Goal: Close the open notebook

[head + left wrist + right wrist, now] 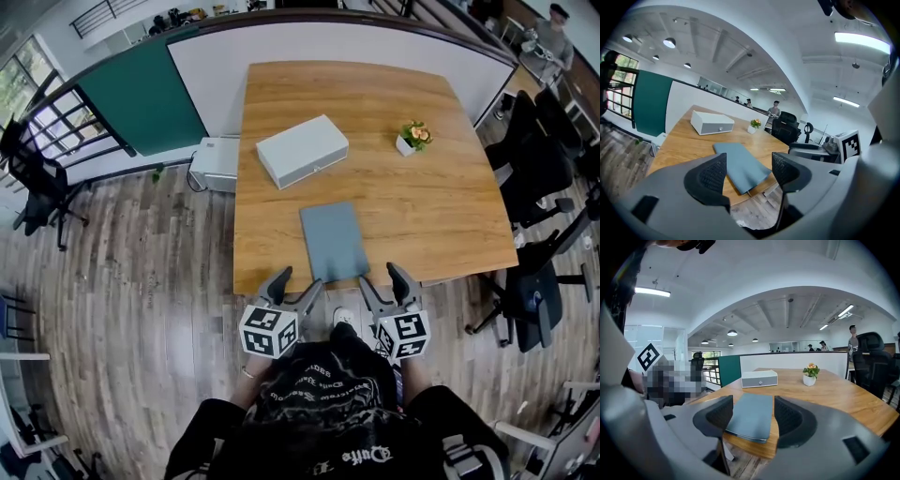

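One closed notebook; one box; one plant

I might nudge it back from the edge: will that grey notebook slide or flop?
The notebook lies flat, closed, smooth-covered, so it probably slides easily on the wooden table. It looks thin, so likely light and slightly bendy. Its near end reaches the edge; pulling might tip it off.
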Tool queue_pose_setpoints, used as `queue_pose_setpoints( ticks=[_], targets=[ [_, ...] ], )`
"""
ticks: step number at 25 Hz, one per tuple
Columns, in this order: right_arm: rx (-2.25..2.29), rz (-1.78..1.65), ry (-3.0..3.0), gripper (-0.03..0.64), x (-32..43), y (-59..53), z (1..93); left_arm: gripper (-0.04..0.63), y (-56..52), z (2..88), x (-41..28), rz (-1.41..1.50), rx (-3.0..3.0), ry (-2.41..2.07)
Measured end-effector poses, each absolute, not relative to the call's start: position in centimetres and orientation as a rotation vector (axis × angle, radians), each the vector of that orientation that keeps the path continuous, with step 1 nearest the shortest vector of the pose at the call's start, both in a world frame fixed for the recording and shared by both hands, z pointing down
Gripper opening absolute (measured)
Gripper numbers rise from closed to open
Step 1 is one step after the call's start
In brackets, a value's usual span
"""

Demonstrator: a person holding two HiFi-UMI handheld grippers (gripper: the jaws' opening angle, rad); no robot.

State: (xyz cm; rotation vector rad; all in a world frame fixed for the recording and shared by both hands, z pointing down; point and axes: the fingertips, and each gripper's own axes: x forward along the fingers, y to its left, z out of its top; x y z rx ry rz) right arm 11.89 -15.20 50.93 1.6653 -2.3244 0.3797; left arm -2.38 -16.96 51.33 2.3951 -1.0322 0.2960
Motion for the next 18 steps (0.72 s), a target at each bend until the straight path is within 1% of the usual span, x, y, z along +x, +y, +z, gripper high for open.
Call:
queue_pose_setpoints(
  ticks=[4, 10, 14, 18],
  targets=[
    [1.656, 0.326, -2.352, 0.264, 10.0, -15.1, 49.8, 0.305, -17.1, 50.0, -6.2, 0.322, 2.476, -1.226],
    [1.624, 0.279, -2.363, 0.264, 7.6, -14.3, 49.6, 0.305, -16.3, 49.0, -9.7, 0.298, 2.492, -1.331],
    [1.634, 0.289, -2.385, 0.265, 6.7, -14.2, 49.3, 0.305, -16.0, 48.8, -11.6, 0.317, 2.516, -1.414],
    [1.616, 0.261, -2.384, 0.265, 5.6, -14.0, 49.0, 0.305, -15.8, 48.7, -12.1, 0.283, 2.499, -1.389]
  ],
)
